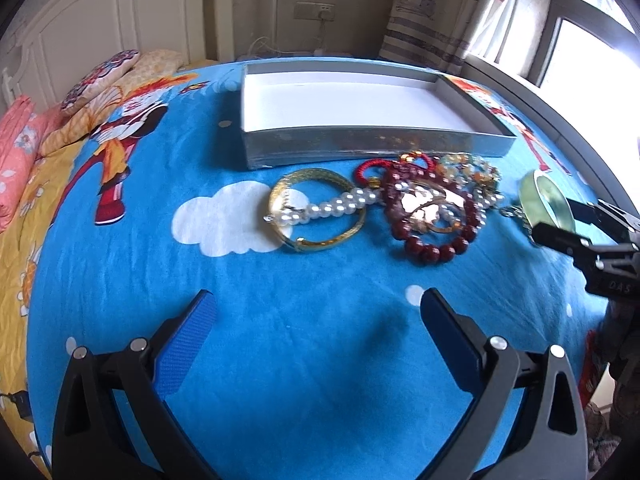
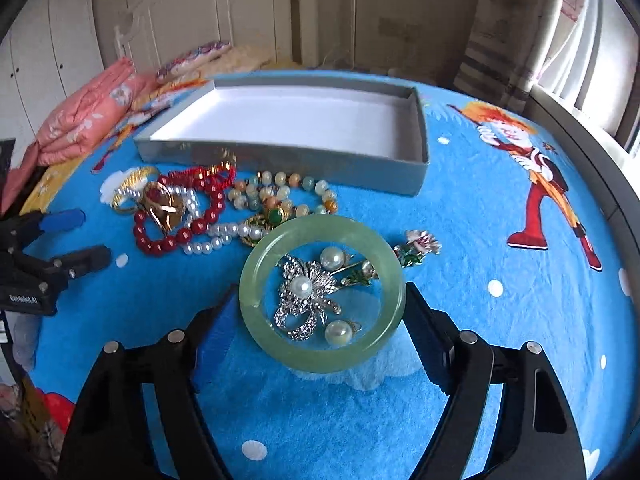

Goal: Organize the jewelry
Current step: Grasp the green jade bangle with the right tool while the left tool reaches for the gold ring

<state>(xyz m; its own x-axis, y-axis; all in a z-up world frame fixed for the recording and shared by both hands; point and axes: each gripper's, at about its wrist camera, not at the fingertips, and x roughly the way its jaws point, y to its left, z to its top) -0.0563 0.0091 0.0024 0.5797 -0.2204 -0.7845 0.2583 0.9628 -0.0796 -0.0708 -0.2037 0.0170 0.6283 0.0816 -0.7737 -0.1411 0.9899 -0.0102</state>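
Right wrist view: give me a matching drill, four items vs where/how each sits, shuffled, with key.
Items:
1. jade bangle
2. silver brooch
3. grey box
4. left tool

States:
A. open, holding nothing
B. white inside, nothing in it
C. between the right tool's fingers
D. lying inside a green ring

Pairs: 1-C, 2-D, 3-B, 4-A

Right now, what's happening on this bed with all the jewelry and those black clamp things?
Someone is sorting jewelry into a box, using a handheld gripper in each hand. The right gripper has its jaws either side of a green bangle, seemingly gripping it above some brooches. The left gripper hovers open over the blue bedspread, holding nothing. The gray box is empty, and the bead bracelets and pearls lie heaped in front of it.
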